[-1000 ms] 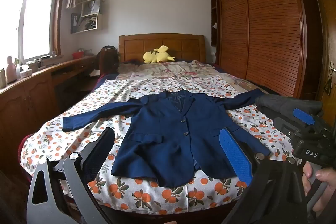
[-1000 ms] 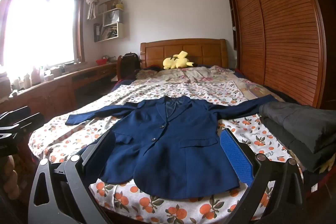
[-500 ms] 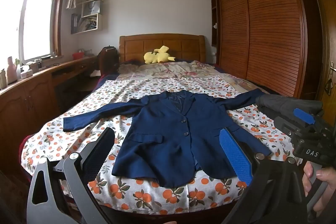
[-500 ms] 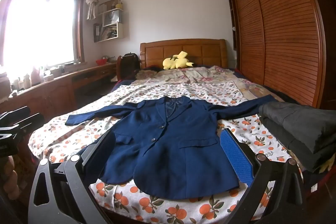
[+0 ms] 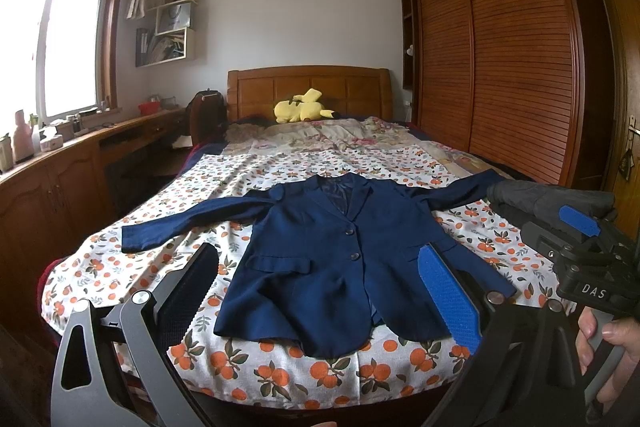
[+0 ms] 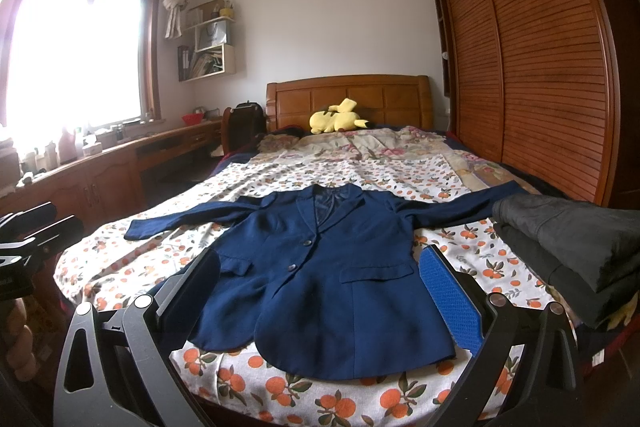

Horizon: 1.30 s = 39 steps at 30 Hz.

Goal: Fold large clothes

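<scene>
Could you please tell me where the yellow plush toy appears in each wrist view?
Left wrist: yellow plush toy lies centre frame, against the wooden headboard.
Right wrist: yellow plush toy sits centre frame, slightly right.
Shared landmark: the navy blue blazer lying flat in front.

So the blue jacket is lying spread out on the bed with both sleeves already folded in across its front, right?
Not quite. The blue jacket is spread out on the bed, but both sleeves stretch straight out to the sides, not folded in. The right wrist view shows this clearly.
</scene>
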### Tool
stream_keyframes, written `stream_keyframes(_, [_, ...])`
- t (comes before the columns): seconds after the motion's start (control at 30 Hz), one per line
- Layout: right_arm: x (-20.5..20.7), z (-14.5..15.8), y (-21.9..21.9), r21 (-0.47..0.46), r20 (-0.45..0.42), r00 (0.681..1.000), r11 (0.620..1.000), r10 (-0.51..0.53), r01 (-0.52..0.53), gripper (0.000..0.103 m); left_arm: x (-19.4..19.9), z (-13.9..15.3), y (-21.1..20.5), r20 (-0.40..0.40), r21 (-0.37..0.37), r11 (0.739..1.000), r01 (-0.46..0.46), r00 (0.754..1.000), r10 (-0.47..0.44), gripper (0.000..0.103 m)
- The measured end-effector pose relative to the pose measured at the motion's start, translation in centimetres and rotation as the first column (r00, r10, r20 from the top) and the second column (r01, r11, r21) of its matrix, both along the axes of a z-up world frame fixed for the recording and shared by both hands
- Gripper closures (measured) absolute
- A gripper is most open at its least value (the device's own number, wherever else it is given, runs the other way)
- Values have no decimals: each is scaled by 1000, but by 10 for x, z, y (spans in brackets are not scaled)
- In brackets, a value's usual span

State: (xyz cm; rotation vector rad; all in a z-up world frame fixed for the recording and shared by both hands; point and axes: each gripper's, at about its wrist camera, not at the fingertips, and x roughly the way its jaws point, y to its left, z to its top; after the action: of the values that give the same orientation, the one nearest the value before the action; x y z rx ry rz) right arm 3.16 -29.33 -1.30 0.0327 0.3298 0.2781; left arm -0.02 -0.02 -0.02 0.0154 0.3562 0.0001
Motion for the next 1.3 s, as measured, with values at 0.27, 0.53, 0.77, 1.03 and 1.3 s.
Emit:
stream_keyframes(0.27, [0, 0, 0, 0, 0, 1000, 1000, 0, 0, 6, 0, 0, 0, 1, 0, 1000, -1, 1000, 1, 3])
stream_keyframes(0.53, [0, 0, 0, 0, 1, 1000, 1000, 0, 0, 6, -1, 4, 3, 4, 2, 1000, 0, 1000, 0, 3])
stream_keyframes(0.77, [0, 0, 0, 1, 2, 1000, 1000, 0, 0, 6, -1, 7, 1, 7, 3, 1000, 0, 1000, 0, 3])
stream_keyframes(1.03, [-1, 1, 0, 1, 2, 1000, 1000, 0, -1, 6, -2, 12, -1, 10, 4, 1000, 0, 1000, 0, 3])
stream_keyframes(1.3, [-1, 1, 0, 1, 2, 1000, 1000, 0, 0, 6, -2, 12, -1, 11, 6, 1000, -1, 1000, 1, 3])
